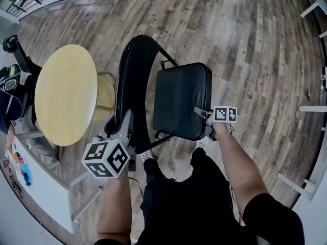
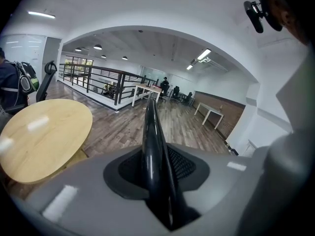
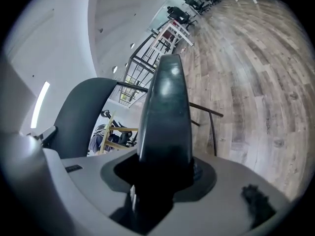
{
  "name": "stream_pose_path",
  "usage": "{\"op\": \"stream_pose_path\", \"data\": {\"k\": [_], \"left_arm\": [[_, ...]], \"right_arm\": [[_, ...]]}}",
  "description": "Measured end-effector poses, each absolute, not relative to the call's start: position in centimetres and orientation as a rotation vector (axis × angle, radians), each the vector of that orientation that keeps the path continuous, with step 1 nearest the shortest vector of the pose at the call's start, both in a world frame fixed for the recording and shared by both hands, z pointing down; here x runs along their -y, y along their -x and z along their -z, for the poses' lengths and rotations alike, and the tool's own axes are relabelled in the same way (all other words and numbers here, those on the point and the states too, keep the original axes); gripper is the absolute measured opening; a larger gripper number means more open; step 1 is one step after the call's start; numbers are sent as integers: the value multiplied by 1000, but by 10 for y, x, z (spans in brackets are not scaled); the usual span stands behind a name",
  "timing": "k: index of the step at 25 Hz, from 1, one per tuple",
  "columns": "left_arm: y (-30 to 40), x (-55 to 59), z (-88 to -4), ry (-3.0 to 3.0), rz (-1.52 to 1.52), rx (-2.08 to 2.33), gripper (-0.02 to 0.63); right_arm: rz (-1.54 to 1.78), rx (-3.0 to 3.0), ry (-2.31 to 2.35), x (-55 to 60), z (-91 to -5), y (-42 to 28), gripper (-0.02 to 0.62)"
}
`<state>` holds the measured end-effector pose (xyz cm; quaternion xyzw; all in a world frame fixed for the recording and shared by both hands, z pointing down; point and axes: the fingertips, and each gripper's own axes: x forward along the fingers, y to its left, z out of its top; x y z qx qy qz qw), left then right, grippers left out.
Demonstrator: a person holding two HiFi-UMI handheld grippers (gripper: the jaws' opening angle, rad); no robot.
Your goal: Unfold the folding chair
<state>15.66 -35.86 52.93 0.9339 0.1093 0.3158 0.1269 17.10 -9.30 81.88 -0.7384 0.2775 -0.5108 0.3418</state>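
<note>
The black folding chair stands on the wood floor before me, its curved backrest [image 1: 134, 80] to the left and its padded seat [image 1: 181, 98] swung out to the right. My left gripper [image 1: 125, 124] is shut on the backrest's near edge; in the left gripper view that thin black edge [image 2: 152, 146] runs straight out from between the jaws of the left gripper [image 2: 156, 181]. My right gripper [image 1: 200, 111] is shut on the seat's near right edge. In the right gripper view the seat [image 3: 166, 112] rises from the right gripper [image 3: 157, 181], with the backrest [image 3: 81, 112] to its left.
A round yellow table [image 1: 65, 93] stands close to the chair's left, a yellow stool [image 1: 104, 93] tucked under it. A seated person [image 1: 7, 101] and a white desk [image 1: 36, 182] are further left. White furniture legs [image 1: 311, 108] line the right side. My own legs [image 1: 173, 188] are just behind the chair.
</note>
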Motion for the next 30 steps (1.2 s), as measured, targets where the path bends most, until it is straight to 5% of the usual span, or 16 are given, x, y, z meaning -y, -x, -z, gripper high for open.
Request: {"op": "stream_pose_path", "data": {"k": [30], "left_arm": [[-161,371,-583,-2773,-934,-229,133]], "right_arm": [[1223,-773,1758,12,-898,-167,199]]}}
